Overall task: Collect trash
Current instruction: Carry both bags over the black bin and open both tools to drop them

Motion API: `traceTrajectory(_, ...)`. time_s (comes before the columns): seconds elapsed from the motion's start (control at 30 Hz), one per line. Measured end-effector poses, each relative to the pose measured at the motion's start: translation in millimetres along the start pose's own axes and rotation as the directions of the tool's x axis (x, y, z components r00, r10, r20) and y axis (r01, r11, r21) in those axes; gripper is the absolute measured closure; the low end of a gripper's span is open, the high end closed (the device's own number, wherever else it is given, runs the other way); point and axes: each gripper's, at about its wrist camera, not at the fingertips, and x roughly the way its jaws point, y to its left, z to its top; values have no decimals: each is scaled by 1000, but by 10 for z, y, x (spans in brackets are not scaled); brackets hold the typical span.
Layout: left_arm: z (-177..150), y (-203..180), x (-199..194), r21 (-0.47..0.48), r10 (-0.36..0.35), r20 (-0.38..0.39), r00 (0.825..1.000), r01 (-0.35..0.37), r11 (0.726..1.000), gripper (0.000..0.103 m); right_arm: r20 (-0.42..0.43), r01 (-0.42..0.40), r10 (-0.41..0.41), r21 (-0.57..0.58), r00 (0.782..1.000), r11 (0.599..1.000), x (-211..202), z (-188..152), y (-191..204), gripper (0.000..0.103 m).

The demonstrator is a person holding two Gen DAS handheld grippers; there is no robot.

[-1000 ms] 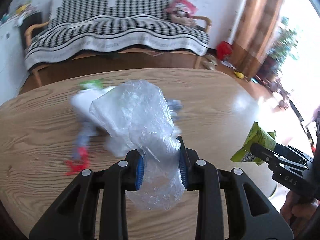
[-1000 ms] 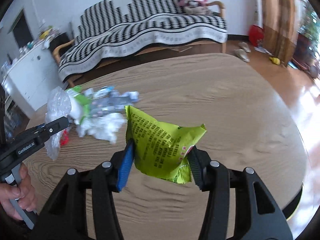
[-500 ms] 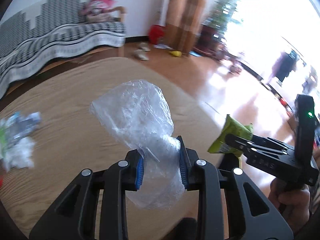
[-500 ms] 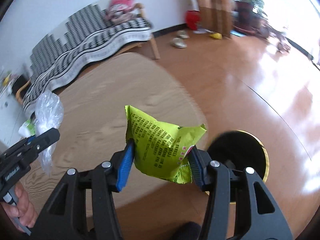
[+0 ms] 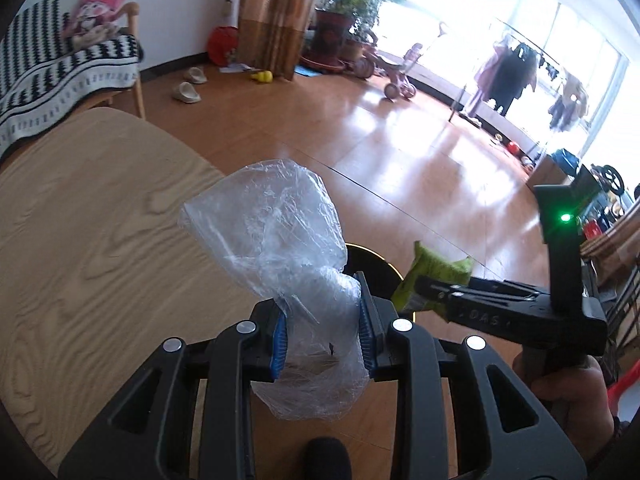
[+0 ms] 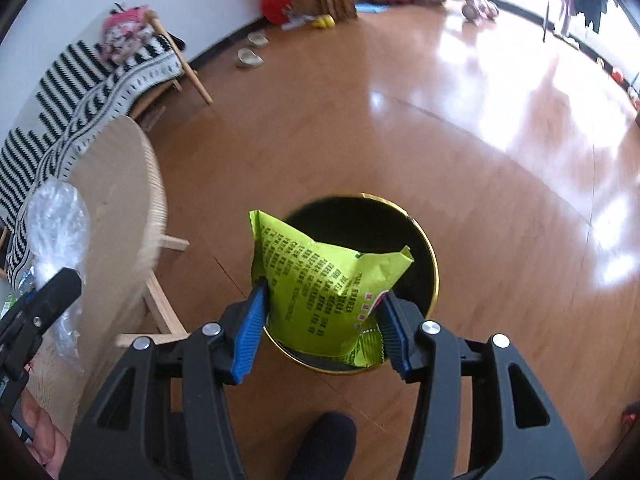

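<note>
The right claw [image 6: 322,322] grips a green snack wrapper [image 6: 324,280] directly above a black, gold-rimmed bin [image 6: 416,236] on the floor. The left claw [image 5: 322,338] pinches a crumpled clear plastic bag [image 5: 276,236] beside the wooden counter [image 5: 88,240] edge, farther from the bin.

A lived-in home living room is showing here. A sofa [image 6: 80,92] under a black-and-white knitted throw is sitting against the white wall, with a pink plush toy [image 5: 98,16] resting on it. Slippers [image 5: 188,90] are lying on the glossy wooden floor [image 6: 460,140], a child's tricycle [image 5: 394,70] and potted plants [image 5: 340,24] are standing by brown curtains [image 5: 276,12], and clothes are hanging on a rack [image 5: 508,72] before the bright windows. A round wooden bench [image 5: 88,248] is standing near a black, gold-rimmed waste bin [image 6: 420,248].
</note>
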Motion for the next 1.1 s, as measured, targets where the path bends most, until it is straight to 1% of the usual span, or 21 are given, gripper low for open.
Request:
traceTrajectory(0.07, 16, -51, 76, 6, -10, -8, 1000, 10, 1000, 75, -18, 7, -7, 5, 1000, 1000, 41, -15, -49, 51)
traceTrajectory(0.2, 35, -89, 151, 7, -22, -15, 1000, 22, 1000, 75, -49, 15, -16, -8, 999, 1000, 99, -11, -6, 50)
traceTrajectory(0.37, 89, -103, 228, 8, -25, -22, 999, 25, 1000, 75, -51, 17, -18, -11, 999, 1000, 135, 33, 108, 49)
traceTrajectory(0.4, 95, -106, 237, 8, -24, -22, 999, 24, 1000, 75, -42, 22, -22, -2, 999, 1000, 121, 46, 99, 43)
traceTrajectory(0.43, 96, -107, 237, 8, -24, -22, 999, 24, 1000, 75, -35, 18, -17, 8, 999, 1000, 111, 71, 96, 26)
traceTrajectory(0.47, 98, -105, 239, 7, -24, -22, 999, 24, 1000, 75, -25, 19, -18, 12, 1000, 1000, 90, 72, 92, 17)
traceTrajectory(0.5, 97, -103, 236, 7, -25, -22, 999, 25, 1000, 75, -12, 23, -23, 14, 1000, 1000, 68, 80, 89, 13)
traceTrajectory(0.6, 110, -73, 282, 10, -28, -27, 999, 28, 1000, 75, 13, 19, -20, 35, 1000, 999, 12, 109, 73, 13)
traceTrajectory(0.63, 97, -119, 308, 9, -27, -29, 999, 27, 1000, 75, 16, 23, -23, 40, 1000, 999, 11, 125, 61, 13)
traceTrajectory(0.77, 94, -163, 438, 7, -35, -49, 998, 35, 999, 75, 36, 54, -57, 82, 998, 995, -41, 158, -39, 13)
traceTrajectory(0.83, 112, -189, 510, 10, -45, -57, 997, 46, 999, 75, 52, 67, -74, 121, 996, 990, -89, 146, -128, 13)
traceTrajectory(0.9, 133, -228, 596, 14, -62, -60, 996, 63, 998, 74, 68, 73, -85, 161, 994, 984, -143, 151, -231, 13)
traceTrajectory(1.0, 153, -282, 744, 9, -107, -69, 992, 108, 994, 73, 90, 76, -95, 198, 991, 977, -212, 156, -351, 13)
traceTrajectory(1.07, 138, -321, 837, 4, -117, -74, 990, 118, 993, 65, 98, 75, -97, 213, 990, 974, -245, 156, -402, 13)
traceTrajectory(1.1, 129, -336, 876, 3, -119, -77, 990, 120, 993, 64, 105, 72, -97, 221, 990, 973, -264, 158, -421, 13)
